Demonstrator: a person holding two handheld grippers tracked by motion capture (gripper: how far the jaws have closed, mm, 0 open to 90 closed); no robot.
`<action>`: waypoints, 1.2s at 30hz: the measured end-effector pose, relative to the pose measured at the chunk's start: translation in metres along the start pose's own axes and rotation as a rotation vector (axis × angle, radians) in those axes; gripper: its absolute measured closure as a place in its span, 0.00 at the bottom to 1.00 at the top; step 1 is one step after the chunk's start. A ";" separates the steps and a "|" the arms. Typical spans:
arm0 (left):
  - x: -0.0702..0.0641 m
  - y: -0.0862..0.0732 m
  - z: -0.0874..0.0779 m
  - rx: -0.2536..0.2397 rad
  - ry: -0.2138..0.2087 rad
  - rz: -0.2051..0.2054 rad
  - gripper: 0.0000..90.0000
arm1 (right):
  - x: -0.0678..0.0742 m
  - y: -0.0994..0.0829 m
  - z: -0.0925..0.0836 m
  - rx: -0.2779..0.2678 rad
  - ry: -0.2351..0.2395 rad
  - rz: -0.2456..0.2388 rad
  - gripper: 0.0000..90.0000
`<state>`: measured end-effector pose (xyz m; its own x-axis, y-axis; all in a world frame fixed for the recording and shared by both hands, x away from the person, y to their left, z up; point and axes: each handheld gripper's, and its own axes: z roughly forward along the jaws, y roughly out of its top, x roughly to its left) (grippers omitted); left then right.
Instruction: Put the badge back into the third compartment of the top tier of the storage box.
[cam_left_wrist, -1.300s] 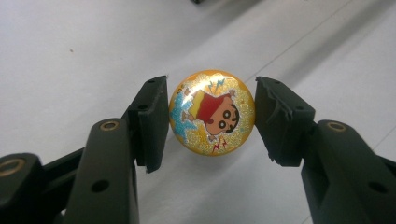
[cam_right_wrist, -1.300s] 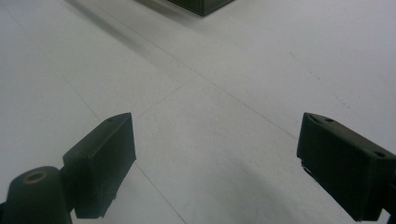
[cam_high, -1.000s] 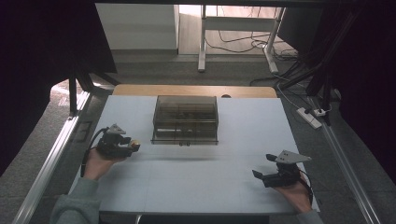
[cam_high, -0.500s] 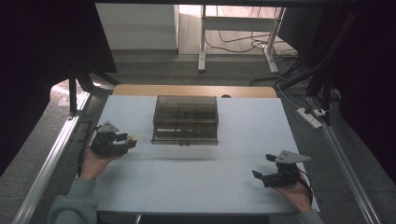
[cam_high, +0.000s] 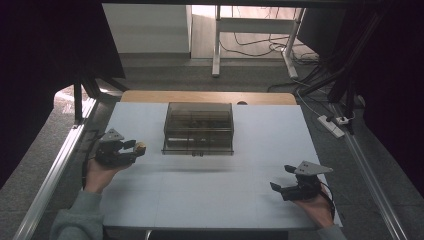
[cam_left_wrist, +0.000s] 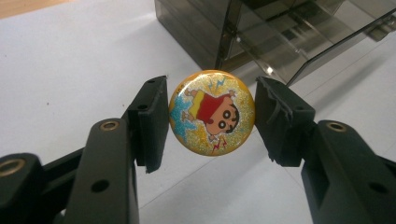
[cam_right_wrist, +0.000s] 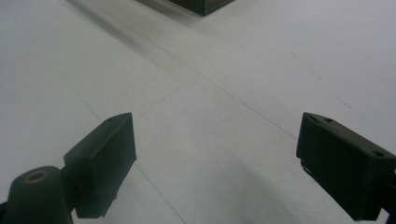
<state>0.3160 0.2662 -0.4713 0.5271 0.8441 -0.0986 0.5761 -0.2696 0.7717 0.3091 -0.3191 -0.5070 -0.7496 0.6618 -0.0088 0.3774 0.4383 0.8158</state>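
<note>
A round yellow glitter badge (cam_left_wrist: 211, 112) with a cartoon child in a red shirt is pinched by its edges between my left gripper's (cam_left_wrist: 211, 122) two black pads, so that gripper is shut on it. In the high view the left gripper (cam_high: 137, 147) hovers at the table's left, with the badge (cam_high: 141, 146) at its tips pointing toward a smoky transparent plastic box (cam_high: 198, 127). The box (cam_left_wrist: 280, 32) stands just beyond the badge. My right gripper (cam_high: 281, 177) rests near the front right of the table, jaws wide open (cam_right_wrist: 215, 163) with nothing between them.
The white table top (cam_high: 210, 200) has a wooden strip along its far edge. A metal rail (cam_high: 55, 175) runs along the left side. Cables and a power strip (cam_high: 332, 125) lie on the floor at the right. A corner of the box (cam_right_wrist: 201, 4) shows ahead of the right gripper.
My left hand has drifted slightly left, away from the box, still gripping the badge. The right hand has not moved.
</note>
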 end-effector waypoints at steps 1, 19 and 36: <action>-0.001 0.000 -0.001 -0.006 0.001 0.002 0.53 | 0.000 0.000 0.000 0.000 0.000 0.000 0.13; -0.014 0.013 -0.011 -0.101 -0.057 0.023 0.53 | 0.000 0.000 0.000 0.003 0.000 -0.002 0.13; -0.029 0.029 -0.006 -0.122 -0.056 0.074 0.53 | -0.001 0.001 -0.001 -0.011 0.002 0.001 0.13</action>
<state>0.3131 0.2367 -0.4426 0.6015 0.7957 -0.0710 0.4561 -0.2690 0.8483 0.3095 -0.3197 -0.5061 -0.7505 0.6608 -0.0064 0.3722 0.4307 0.8222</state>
